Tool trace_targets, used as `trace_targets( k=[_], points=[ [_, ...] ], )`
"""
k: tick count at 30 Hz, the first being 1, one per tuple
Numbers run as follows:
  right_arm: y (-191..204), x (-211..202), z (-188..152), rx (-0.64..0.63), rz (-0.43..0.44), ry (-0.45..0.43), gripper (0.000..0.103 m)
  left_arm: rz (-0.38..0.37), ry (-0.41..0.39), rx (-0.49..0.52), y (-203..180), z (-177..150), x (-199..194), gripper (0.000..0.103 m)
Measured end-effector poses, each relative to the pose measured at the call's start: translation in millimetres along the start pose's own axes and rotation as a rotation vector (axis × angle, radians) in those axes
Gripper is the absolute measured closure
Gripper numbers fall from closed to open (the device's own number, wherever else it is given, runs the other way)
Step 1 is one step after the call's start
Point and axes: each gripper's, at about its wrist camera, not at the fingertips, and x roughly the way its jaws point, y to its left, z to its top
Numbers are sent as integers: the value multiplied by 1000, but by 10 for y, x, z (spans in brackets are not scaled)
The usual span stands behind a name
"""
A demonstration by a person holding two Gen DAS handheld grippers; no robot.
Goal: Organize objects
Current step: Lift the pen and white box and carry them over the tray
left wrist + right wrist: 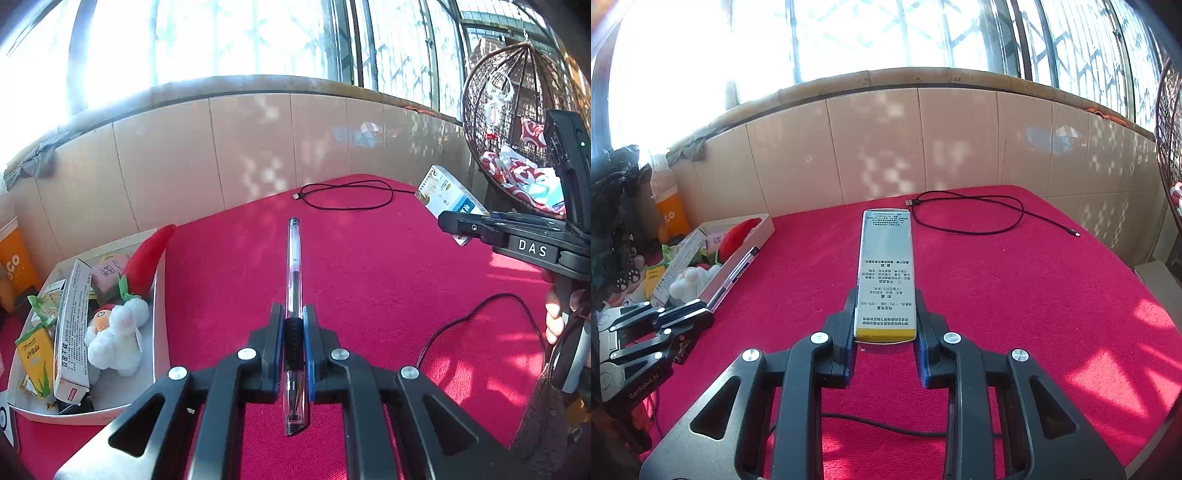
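"DAS" on the right gripper (532,247), "GenRobot.AI" on the left gripper (646,387).

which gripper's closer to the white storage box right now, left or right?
Left. The left gripper, shut on the pen, sits right beside the white box, by its near corner. The right gripper, holding the medicine carton, is out over the middle of the red cloth.

A red cloth-covered table (1015,295) carries everything. A looped black cable (967,214) lies near its far edge. Left of that cable, a white tray (159,332) sits at the table's edge.
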Motion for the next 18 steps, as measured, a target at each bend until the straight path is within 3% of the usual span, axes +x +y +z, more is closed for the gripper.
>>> trace_targets(
  k=[18],
  points=[
    [79, -76, 67, -12, 22, -21, 79, 48, -40, -66, 207, 67, -157, 95]
  ],
)
